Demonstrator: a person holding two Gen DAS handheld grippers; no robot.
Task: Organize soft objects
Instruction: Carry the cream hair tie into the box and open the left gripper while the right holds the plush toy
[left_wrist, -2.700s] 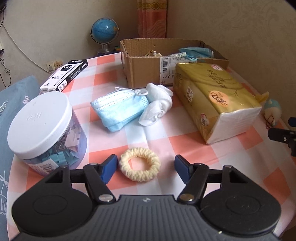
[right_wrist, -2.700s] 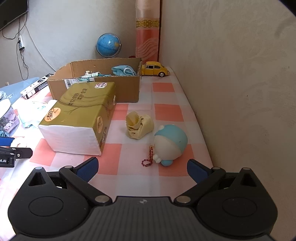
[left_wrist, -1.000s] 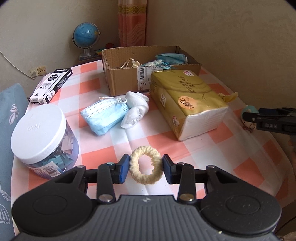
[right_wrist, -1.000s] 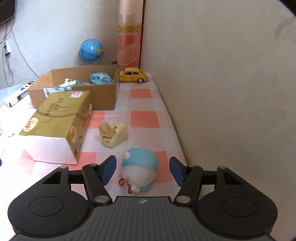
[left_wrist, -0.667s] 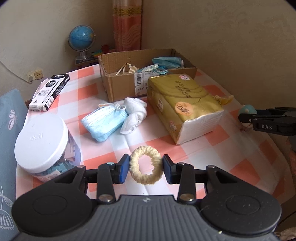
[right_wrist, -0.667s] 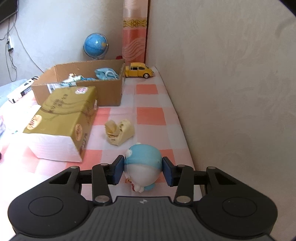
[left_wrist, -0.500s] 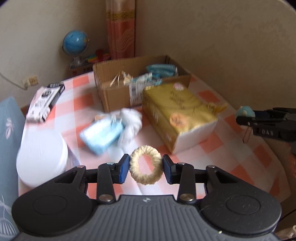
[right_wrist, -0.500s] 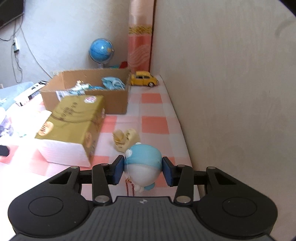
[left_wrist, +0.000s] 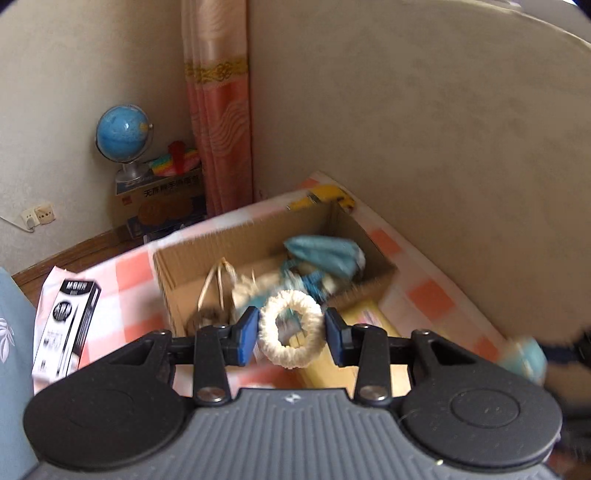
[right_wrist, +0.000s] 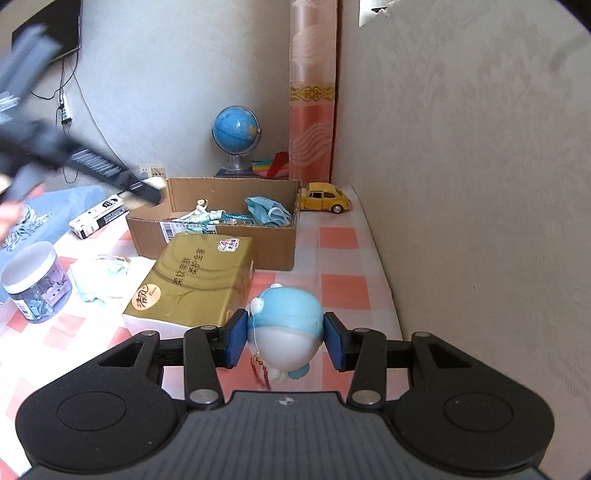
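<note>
My left gripper (left_wrist: 291, 334) is shut on a cream scrunchie (left_wrist: 310, 317) and holds it in the air over the near edge of the open cardboard box (left_wrist: 170, 273), which holds a blue mask (left_wrist: 325, 254) and other soft bits. My right gripper (right_wrist: 283, 339) is shut on a blue-and-white plush toy (right_wrist: 286, 325) with a red bead chain, held above the checkered cloth beside the gold tissue pack (right_wrist: 192, 284). The box (right_wrist: 221, 236) lies beyond it. A blue mask and white sock (right_wrist: 99, 277) lie left of the tissue pack.
A white-lidded jar of clips (right_wrist: 35, 280) stands at the left. A black-and-white pen box (left_wrist: 66, 325) lies left of the cardboard box. A yellow toy car (right_wrist: 325, 201) sits by the wall behind the box. A globe (right_wrist: 236, 136) stands beyond the table.
Both grippers closed on their objects and lifted them. My left gripper has moved forward with the scrunchie to the box. My right gripper has risen with the plush toy.
</note>
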